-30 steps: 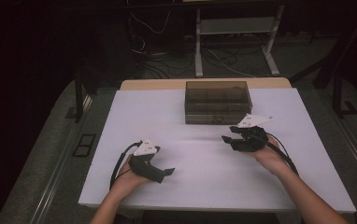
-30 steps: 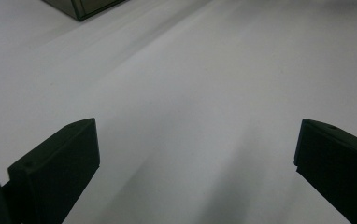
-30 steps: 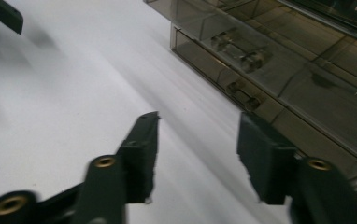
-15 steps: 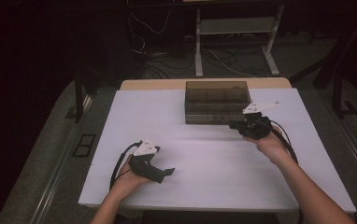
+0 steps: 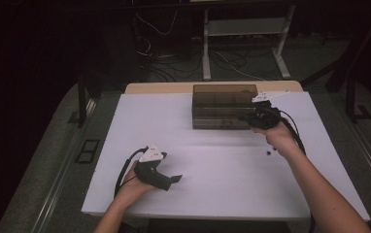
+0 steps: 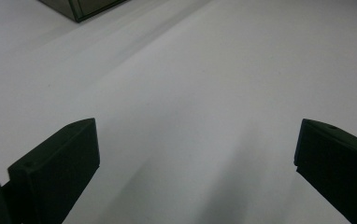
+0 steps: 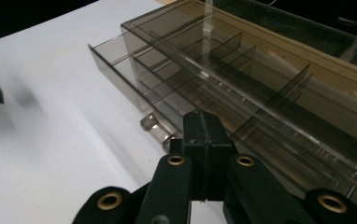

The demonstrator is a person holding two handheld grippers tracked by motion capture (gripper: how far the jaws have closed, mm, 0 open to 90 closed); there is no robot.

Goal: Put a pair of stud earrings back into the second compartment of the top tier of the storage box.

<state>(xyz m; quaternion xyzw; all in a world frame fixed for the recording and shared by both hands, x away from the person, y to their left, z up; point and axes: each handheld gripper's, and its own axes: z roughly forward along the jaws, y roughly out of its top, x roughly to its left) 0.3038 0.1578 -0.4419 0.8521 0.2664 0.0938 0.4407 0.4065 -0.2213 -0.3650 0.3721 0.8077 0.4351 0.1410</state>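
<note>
While my right gripper jaws meet, pinching nothing | left gripper gapes over bare table | right gripper view reveals the one smoky drawer box's dividers and handle; high view shows two grippers.

A white-covered surface stands on grey carpeted floor in a dimly lit room, a strip of pale wood showing along its far edge. Beyond it, the white legs and crossbar of a metal frame rise out of the gloom, with loose cables trailing across the floor beneath. A dark stand sits just off the surface's far left corner, another dark post off its right. A small black-outlined floor plate lies in the carpet to the left. The far wall is lost in darkness.
</note>
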